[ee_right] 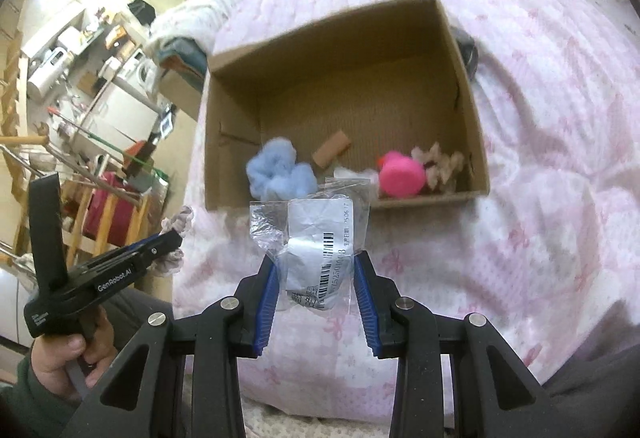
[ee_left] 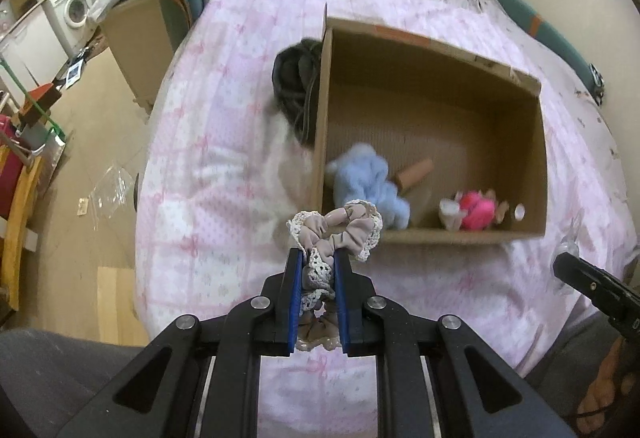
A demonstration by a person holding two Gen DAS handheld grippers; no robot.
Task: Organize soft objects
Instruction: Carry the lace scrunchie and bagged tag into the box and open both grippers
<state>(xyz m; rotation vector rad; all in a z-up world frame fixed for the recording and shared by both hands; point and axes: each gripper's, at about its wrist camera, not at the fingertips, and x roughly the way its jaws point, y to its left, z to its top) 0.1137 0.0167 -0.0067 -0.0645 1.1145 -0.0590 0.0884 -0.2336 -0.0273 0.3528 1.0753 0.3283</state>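
Left wrist view: left gripper (ee_left: pixel 319 258) with blue-padded black fingers clamped on a beige satin scrunchie trimmed with cream lace (ee_left: pixel 335 228); scrunchie raised over the pink-and-white patterned quilt (ee_left: pixel 208 142), its top loop level with the near rim of an open brown cardboard box (ee_left: pixel 436 236); inside the box, a fluffy pale blue soft toy (ee_left: pixel 370 184) against the left wall, a small tan cylinder (ee_left: pixel 416 174) just beside it, a bright pink pompom (ee_left: pixel 476 214) with some beige pieces near the front right corner; dark fuzzy bundle (ee_left: pixel 296 86) lying outside against the box's left wall; black tip of the right gripper (ee_left: pixel 592 280) showing at the right edge; washing machine (ee_left: pixel 74 4) far off at upper left.

Right wrist view: right gripper (ee_right: pixel 316 262) closed on a crinkled clear plastic bag with a white barcode label (ee_right: pixel 320 242), pads pressing its lower part from both sides, top of the bag standing free above the fingertips; bag held above the quilt (ee_right: pixel 540 158), just in front of the box's near wall (ee_right: pixel 436 200); blue toy (ee_right: pixel 278 170), tan cylinder (ee_right: pixel 331 152) and pink pompom (ee_right: pixel 400 176) along the box's near side; at left, a hand (ee_right: pixel 60 358) gripping the handle of the left gripper (ee_right: pixel 176 236), scrunchie (ee_right: pixel 178 222) pinched at its tip, partly hidden.
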